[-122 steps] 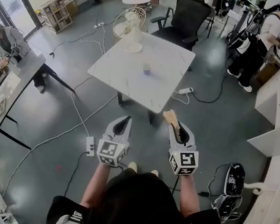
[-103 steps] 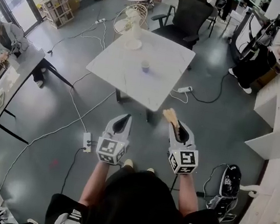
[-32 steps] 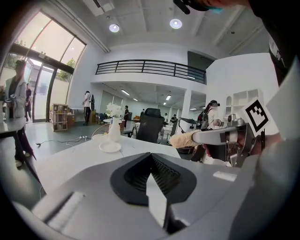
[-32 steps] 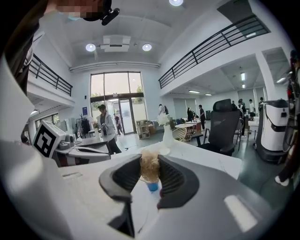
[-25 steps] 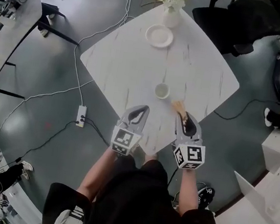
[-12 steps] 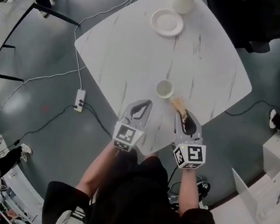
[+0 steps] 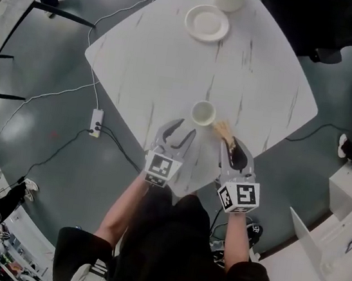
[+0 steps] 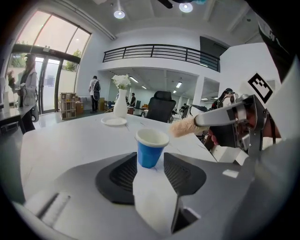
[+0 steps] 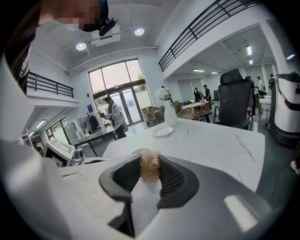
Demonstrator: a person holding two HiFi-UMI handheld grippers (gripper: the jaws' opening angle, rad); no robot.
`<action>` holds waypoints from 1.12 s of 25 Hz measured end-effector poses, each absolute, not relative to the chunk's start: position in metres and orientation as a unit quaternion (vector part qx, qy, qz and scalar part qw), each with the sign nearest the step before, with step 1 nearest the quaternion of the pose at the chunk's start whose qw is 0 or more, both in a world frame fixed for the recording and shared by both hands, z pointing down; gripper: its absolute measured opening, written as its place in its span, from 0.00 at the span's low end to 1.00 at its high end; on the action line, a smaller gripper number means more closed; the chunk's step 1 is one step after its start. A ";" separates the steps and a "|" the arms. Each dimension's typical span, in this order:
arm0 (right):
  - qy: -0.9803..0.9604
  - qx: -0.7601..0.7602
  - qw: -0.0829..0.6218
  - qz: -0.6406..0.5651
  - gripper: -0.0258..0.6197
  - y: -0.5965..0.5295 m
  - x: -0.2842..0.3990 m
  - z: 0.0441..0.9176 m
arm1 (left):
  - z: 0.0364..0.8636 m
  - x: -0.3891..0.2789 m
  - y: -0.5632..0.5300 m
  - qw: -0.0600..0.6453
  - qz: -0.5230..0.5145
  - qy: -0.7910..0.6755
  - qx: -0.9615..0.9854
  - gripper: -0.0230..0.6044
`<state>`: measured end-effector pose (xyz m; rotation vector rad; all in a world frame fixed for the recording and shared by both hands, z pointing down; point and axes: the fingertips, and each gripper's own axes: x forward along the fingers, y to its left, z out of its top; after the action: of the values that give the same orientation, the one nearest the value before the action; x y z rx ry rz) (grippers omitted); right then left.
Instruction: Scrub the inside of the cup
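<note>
Your left gripper (image 7: 178, 134) has just spread its jaws and closed in on the blue cup (image 8: 151, 149) (untouched, just ahead). Your right gripper (image 7: 232, 154) clamps the brush (image 7: 223, 133), so grasping comes next.

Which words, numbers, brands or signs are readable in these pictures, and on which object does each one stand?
No readable text anywhere; there are none.
Marker cube on the left gripper: black and white square pattern, no letters.
Marker cube on the right gripper: the same kind of pattern, no letters.
Blue cup: plain side, no print visible.
Brush: no print visible.
</note>
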<state>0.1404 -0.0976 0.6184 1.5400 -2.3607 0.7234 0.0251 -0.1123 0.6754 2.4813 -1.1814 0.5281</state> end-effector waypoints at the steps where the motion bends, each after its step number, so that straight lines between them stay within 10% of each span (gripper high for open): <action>1: -0.805 0.527 0.116 0.248 0.21 -0.098 0.142 0.619 | 0.678 0.028 -0.114 0.164 0.187 -0.414 0.875 0.36; 7: -0.796 0.538 0.115 0.254 0.21 -0.108 0.153 0.623 | 0.684 0.041 -0.127 0.157 0.178 -0.407 0.882 0.55; 28: -0.787 0.545 0.098 0.270 0.21 -0.120 0.175 0.622 | 0.697 0.073 -0.156 0.149 0.208 -0.387 0.886 0.61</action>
<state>0.1749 -0.1201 0.6219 1.6138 -2.3299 0.7980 0.0727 -0.1557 0.6974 2.5461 -1.1135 0.5972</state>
